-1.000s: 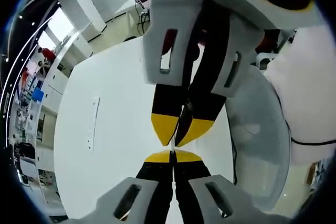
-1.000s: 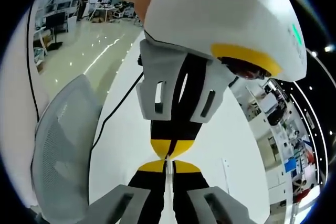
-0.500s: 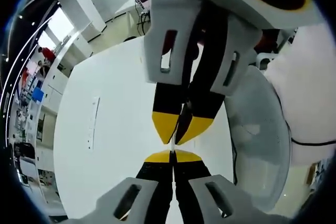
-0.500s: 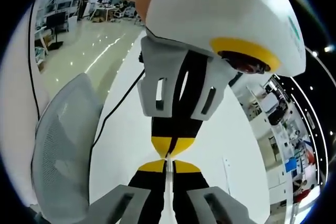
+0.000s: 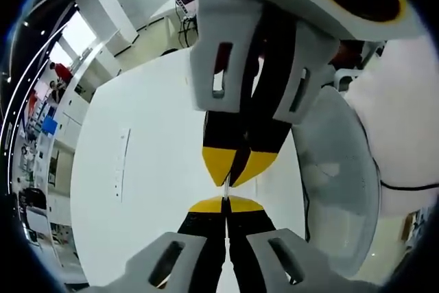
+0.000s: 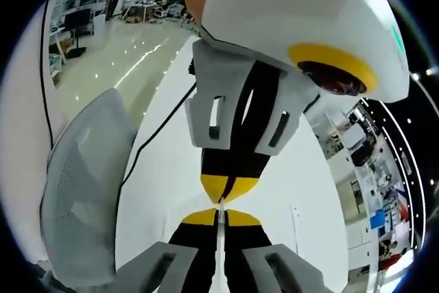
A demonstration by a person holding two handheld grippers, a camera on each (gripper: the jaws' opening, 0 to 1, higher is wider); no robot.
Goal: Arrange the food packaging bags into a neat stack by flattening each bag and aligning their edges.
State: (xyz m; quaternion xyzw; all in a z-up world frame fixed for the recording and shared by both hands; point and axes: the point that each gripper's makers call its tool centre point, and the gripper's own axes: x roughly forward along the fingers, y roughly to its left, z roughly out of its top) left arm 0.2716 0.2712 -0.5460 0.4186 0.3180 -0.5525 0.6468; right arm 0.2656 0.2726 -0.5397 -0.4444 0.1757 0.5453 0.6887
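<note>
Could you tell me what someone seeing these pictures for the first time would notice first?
Most striking are the two grippers meeting tip to tip over a white table: in the left gripper view, the left gripper rises from the bottom and the right gripper comes down from the top, yellow tips shut on a thin clear sheet edge. A grey mesh chair stands beside the table.

I can read no words, numbers or brands anywhere — the strip label point(image 5: 122, 162) on my white table point(image 5: 158, 135), at nine o'clock from my left jaws, is too small to make out.
</note>
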